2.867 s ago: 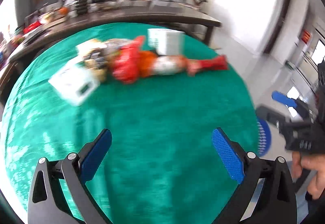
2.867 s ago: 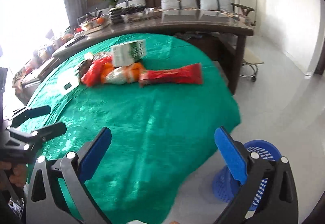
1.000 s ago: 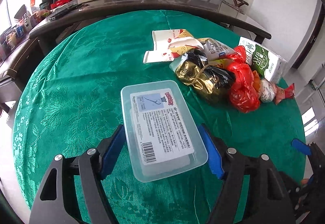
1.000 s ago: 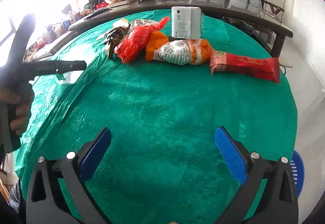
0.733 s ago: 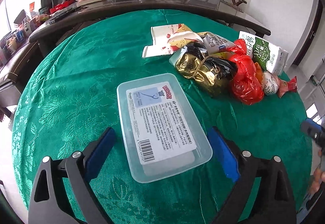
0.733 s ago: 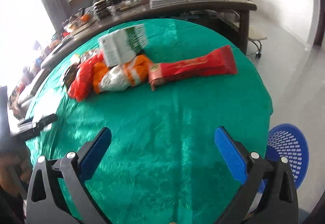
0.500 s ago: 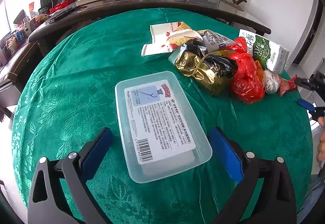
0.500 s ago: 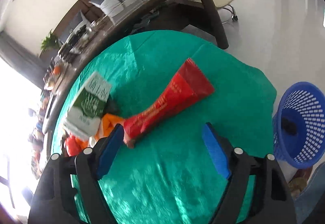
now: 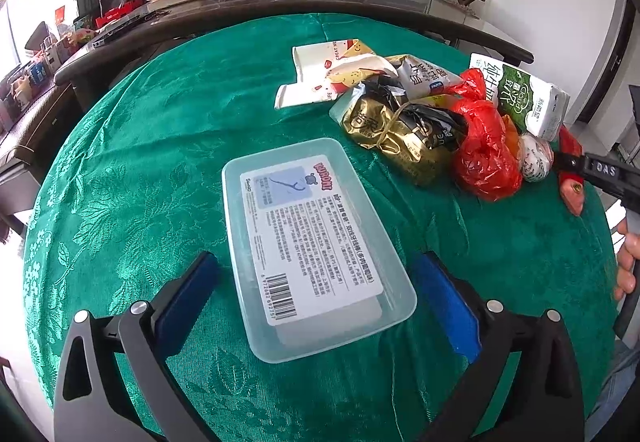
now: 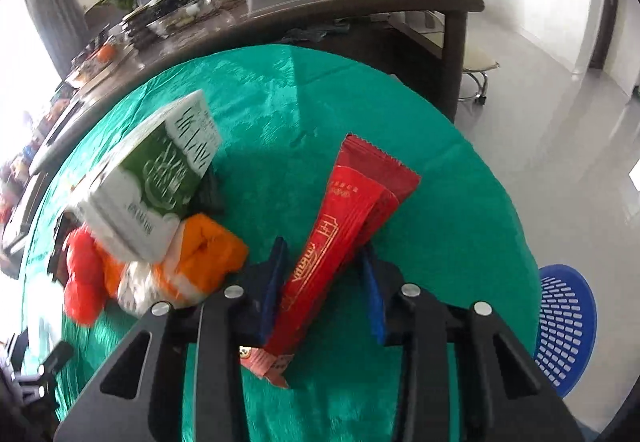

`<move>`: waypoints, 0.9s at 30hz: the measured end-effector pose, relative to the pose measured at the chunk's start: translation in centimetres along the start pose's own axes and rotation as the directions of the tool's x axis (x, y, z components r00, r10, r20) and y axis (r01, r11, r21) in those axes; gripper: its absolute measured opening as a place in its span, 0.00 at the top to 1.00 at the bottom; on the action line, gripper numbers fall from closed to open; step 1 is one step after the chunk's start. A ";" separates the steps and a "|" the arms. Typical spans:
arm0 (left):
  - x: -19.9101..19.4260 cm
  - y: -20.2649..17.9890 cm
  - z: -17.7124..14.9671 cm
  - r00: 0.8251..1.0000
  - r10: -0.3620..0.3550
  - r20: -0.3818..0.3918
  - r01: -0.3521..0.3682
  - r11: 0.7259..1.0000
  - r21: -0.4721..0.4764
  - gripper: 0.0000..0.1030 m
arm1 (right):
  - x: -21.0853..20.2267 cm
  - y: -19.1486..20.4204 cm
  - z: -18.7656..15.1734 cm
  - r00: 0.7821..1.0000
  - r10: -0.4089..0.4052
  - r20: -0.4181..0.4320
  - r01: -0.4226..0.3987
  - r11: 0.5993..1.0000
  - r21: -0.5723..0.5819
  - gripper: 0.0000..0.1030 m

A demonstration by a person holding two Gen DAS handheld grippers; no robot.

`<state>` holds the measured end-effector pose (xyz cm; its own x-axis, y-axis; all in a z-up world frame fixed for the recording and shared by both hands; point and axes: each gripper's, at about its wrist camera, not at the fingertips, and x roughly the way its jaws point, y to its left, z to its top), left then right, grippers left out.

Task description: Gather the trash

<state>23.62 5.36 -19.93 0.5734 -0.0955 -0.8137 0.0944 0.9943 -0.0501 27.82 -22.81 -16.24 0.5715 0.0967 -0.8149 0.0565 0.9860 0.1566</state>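
A clear plastic box [image 9: 312,242] with a printed label lies on the green tablecloth [image 9: 140,169]. My left gripper [image 9: 316,300] straddles its near end, open, with both blue pads off its sides. A long red packet [image 10: 352,209] lies on the cloth with its near half between the pads of my right gripper [image 10: 324,282]. Those jaws are closing. The left pad is at the packet's edge and a small gap shows at the right pad. In the left wrist view the right gripper's body [image 9: 600,173] reaches in from the right.
A heap of trash lies across the table: a white wrapper [image 9: 320,77], a gold bag [image 9: 396,129], a red plastic bag [image 9: 484,145], an orange-and-white bag [image 10: 200,262] and a green-and-white carton [image 10: 156,177]. A blue basket [image 10: 564,322] stands on the floor at the right. A dark cluttered table [image 10: 360,5] runs behind.
My left jaws have spread off the clear box, which stays put. My right gripper has swung over to the red packet and its jaws have narrowed around it.
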 end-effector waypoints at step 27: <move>0.3 -0.5 0.0 0.999 0.034 -0.010 -0.034 0.999 0.024 0.05 | -2.8 7.0 -6.9 0.995 0.099 0.014 -0.090 0.950 -0.300 0.34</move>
<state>23.72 4.87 -20.15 0.5680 -0.0614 -0.8207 0.0947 0.9955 -0.0089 20.99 -15.24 -16.70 0.5858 0.1918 -0.7874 -0.2434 0.9684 0.0549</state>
